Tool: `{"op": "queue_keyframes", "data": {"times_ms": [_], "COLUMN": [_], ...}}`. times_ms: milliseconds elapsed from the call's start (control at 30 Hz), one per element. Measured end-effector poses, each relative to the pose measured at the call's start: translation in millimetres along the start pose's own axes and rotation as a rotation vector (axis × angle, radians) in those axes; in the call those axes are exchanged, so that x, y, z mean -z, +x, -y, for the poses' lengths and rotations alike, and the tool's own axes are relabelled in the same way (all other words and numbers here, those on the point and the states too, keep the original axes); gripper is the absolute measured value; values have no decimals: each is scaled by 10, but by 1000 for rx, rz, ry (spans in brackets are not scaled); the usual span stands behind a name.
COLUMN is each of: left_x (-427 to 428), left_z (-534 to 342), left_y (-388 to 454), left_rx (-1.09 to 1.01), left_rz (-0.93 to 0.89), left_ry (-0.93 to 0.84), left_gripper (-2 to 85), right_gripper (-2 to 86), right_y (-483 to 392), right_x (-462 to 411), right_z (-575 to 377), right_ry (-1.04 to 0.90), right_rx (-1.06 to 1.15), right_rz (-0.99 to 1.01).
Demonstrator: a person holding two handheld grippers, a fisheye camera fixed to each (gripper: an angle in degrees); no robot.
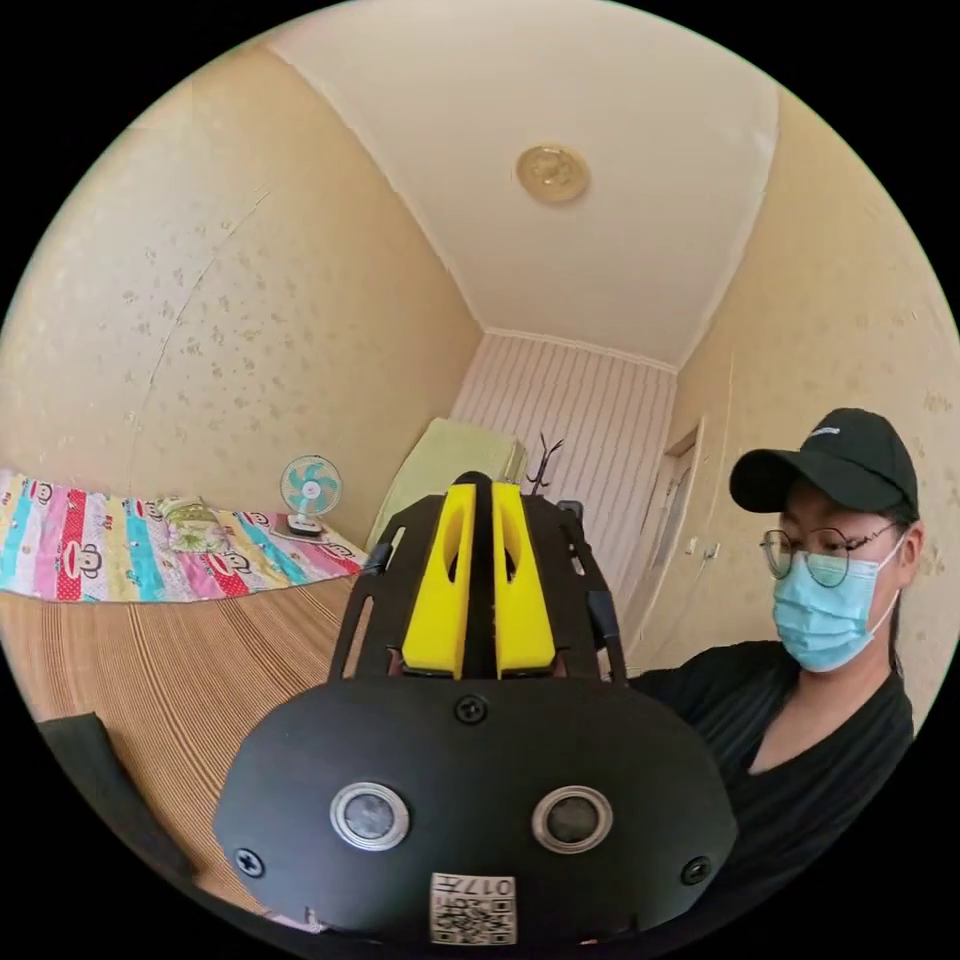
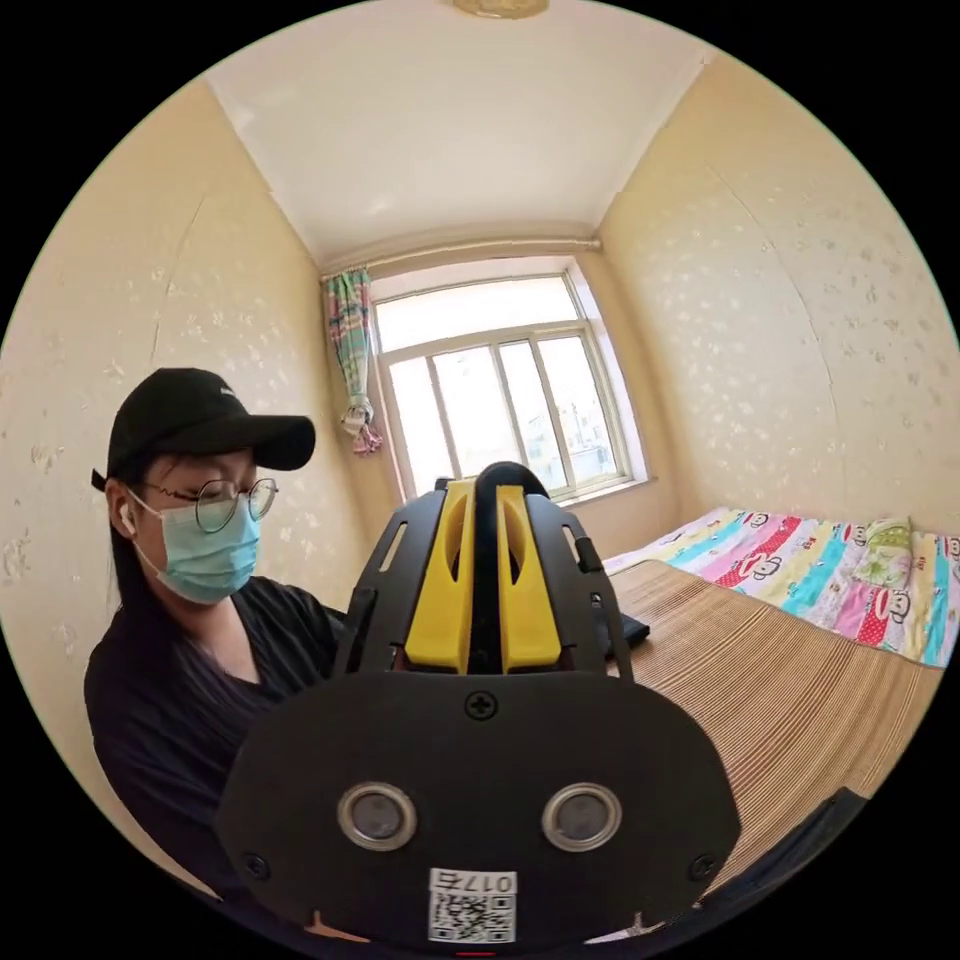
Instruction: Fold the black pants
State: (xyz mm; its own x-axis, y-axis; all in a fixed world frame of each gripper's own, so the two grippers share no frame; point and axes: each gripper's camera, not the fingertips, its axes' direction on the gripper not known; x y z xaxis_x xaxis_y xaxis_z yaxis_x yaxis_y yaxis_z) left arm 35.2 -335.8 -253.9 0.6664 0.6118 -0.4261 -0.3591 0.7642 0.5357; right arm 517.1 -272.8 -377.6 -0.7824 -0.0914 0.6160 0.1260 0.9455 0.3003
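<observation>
In the left gripper view the left gripper [image 1: 479, 500] is pointing up toward the far end of the room, its two yellow jaws standing close together with a strip of black cloth [image 1: 479, 580] running up between them — both jaws are pressing on it. A dark patch of the black pants [image 1: 95, 790] is lying on the striped mat [image 1: 190, 660] at the lower left edge. Beyond the mat a bright patterned blanket [image 1: 130, 555] is lying along the wall, with a small fan [image 1: 309, 493] standing behind it. A person in a black cap [image 1: 840, 455] is sitting to the right of the gripper, looking down.

In the right gripper view the right gripper [image 2: 483, 490] is tilting up toward the window [image 2: 500, 385], its jaws likewise nearly closed on a black fold of the pants [image 2: 484, 570] that is rising above their tips. More dark cloth [image 2: 800, 850] is showing at the lower right edge of the mat [image 2: 780, 700]. The person [image 2: 200, 640] is sitting to the left, and a curtain [image 2: 350, 350] is hanging beside the window
</observation>
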Motion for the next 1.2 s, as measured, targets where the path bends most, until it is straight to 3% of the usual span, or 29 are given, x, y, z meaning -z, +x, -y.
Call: {"op": "queue_keyframes", "data": {"times_ms": [267, 400, 600, 733, 800, 967, 1033, 1200], "left_x": [-878, -1062, -1359, -1455, -1332, -814, -753, -1088], "left_z": [353, 88, -1789, -3323, -3602, -3324, -3085, -3062], "left_y": [-1482, -1965, -2381, -2602, -2641, -3035, -3526, -4499], "left_rx": [205, 200, 207, 363, 435, 553, 634, 809], "left_rz": [248, 281, 421, 416, 374, 451, 428, 387], "left_ry": [-163, -202, -532, -751, -747, -538, -469, -502], "left_gripper": [33, 37, 47, 58, 70, 128, 164, 199], "right_gripper": [14, 18, 36, 60, 70, 133, 160, 195], "right_y": [1726, 2061, 2135, 2288, 2239, 2311, 2558, 3291], "right_x": [-288, -455, -766, -798, -686, 49, 132, -114], "right_z": [514, 382, -1286, -2975, -3412, -3385, -3276, -3156], "right_ry": [-83, -92, -335, -509, -507, -221, -196, -256], "right_rx": [-294, -247, -265, -578, -660, -791, -838, -903], "right_rz": [-344, -429, -546, -575, -541, -579, -561, -564]}}
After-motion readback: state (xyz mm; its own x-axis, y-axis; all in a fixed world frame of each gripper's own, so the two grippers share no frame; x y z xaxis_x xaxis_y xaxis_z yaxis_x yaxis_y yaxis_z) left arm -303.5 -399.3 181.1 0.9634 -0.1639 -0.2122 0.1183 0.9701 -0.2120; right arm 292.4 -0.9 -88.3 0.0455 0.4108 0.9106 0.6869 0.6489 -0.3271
